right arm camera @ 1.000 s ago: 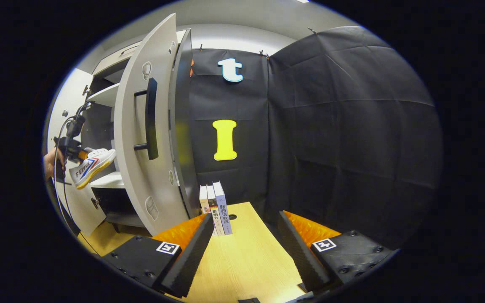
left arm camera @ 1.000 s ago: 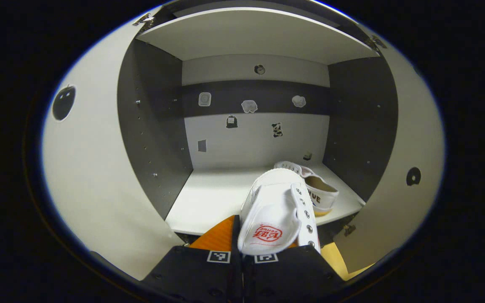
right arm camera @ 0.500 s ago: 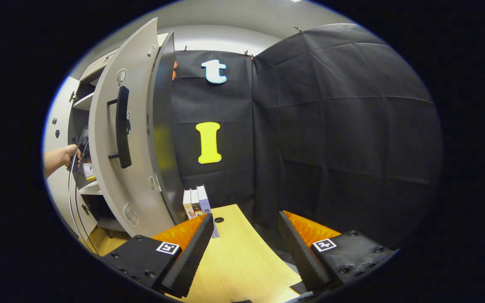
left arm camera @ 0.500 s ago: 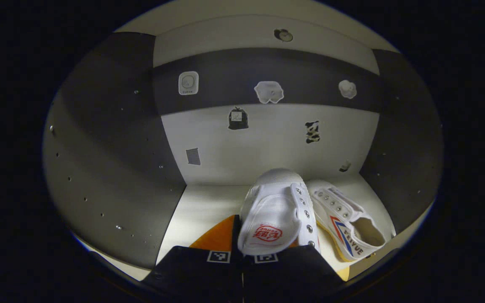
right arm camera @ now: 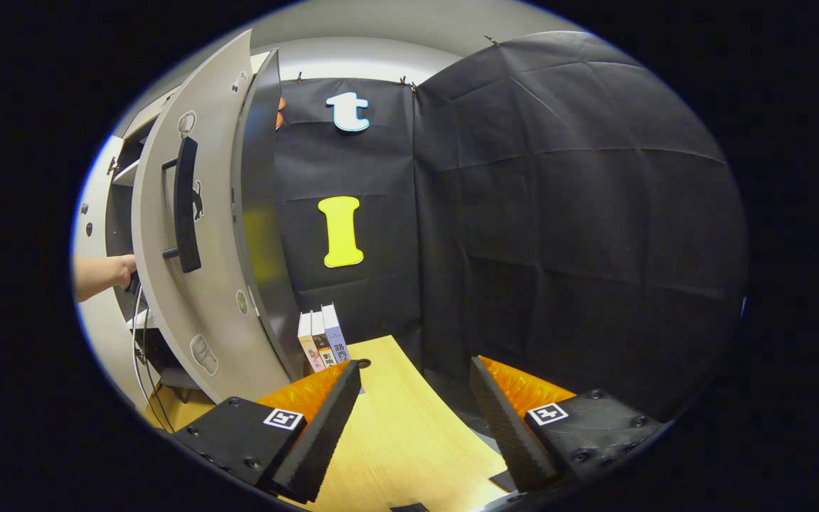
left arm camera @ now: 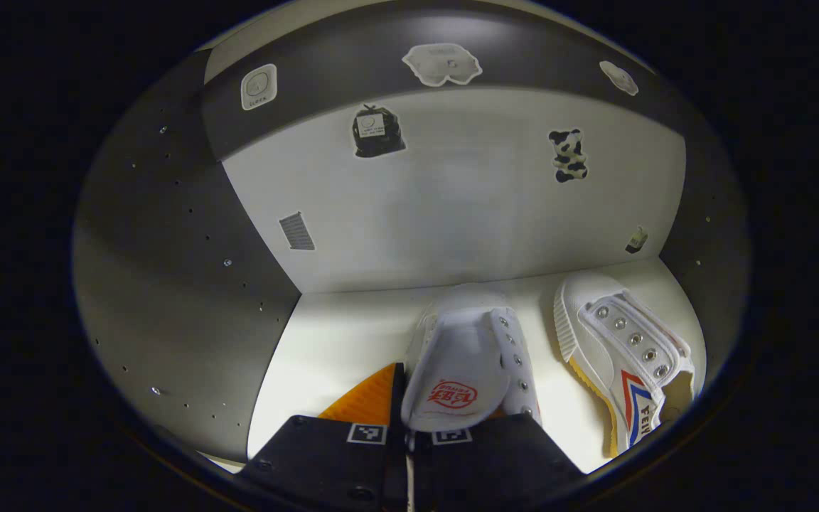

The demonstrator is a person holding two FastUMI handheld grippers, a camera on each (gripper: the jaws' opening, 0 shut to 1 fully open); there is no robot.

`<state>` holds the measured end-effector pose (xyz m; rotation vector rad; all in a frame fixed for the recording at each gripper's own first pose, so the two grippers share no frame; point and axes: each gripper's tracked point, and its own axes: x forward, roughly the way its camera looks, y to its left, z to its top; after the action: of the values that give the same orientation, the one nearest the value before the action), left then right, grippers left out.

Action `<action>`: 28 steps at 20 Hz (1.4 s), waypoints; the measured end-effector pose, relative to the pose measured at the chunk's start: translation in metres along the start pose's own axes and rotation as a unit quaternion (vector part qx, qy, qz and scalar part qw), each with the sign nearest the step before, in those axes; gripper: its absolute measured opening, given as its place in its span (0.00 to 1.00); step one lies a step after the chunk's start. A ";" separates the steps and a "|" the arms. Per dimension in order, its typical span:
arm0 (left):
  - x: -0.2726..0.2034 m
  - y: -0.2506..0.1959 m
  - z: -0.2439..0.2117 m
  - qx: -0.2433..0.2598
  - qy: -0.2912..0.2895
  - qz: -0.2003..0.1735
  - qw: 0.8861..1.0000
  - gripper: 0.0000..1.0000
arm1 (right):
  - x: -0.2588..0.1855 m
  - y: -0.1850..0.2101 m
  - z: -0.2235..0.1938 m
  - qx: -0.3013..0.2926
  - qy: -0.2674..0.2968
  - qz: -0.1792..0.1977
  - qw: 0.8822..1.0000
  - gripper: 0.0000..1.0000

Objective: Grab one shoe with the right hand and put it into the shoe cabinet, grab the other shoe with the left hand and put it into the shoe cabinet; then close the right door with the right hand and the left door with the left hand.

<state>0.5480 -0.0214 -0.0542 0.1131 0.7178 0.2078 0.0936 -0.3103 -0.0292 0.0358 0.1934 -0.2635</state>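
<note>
Inside the shoe cabinet [left arm camera: 189, 299], the pale shelf [left arm camera: 338, 341] lies directly below your left gripper [left arm camera: 409, 434], whose fingers are pinching the second shoe [left arm camera: 463, 363] by its heel end; the shoe's long axis runs straight ahead along the fingers, toe toward the back panel [left arm camera: 452, 206], and you cannot tell whether its sole rests on the shelf or hangs just above it; the first shoe [left arm camera: 626, 348] already lies on the shelf just to the right, roughly parallel, toe also toward the back, apart from the held one; judge the release as a short lowering with no sideways shift needed; the first shoe's heel is cut off at the edge of the view, and the held shoe's sole is hidden beneath its own upper; your right gripper [right arm camera: 409, 419] is spread with nothing between its fingers, hovering over the wooden table [right arm camera: 409, 434] near the books [right arm camera: 320, 334]; the right door [right arm camera: 203, 235] stands open to its left, handle [right arm camera: 183, 206] facing you, and a hand [right arm camera: 107, 274] reaches behind that door, which hides the left gripper and both shoes from this side.
</note>
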 end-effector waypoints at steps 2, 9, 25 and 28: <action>-0.004 -0.002 0.001 -0.002 -0.004 -0.005 1.000 0.16 | -0.001 0.000 0.000 -0.001 0.000 0.003 1.000 0.99; -0.068 0.009 0.011 -0.006 -0.056 -0.024 0.998 0.79 | 0.004 0.001 -0.003 -0.006 0.012 0.007 1.000 0.98; -0.318 0.056 -0.039 -0.055 -0.294 -0.078 0.951 0.97 | -0.003 0.064 0.019 -0.018 0.014 0.056 0.998 0.99; -0.350 0.068 -0.062 -0.052 -0.329 -0.060 0.941 0.97 | -0.004 0.066 0.029 -0.017 0.007 0.053 0.998 0.98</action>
<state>0.2399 -0.0328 0.1351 0.0321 0.0431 0.0789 0.1124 -0.2472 0.0009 0.0135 0.2093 -0.1542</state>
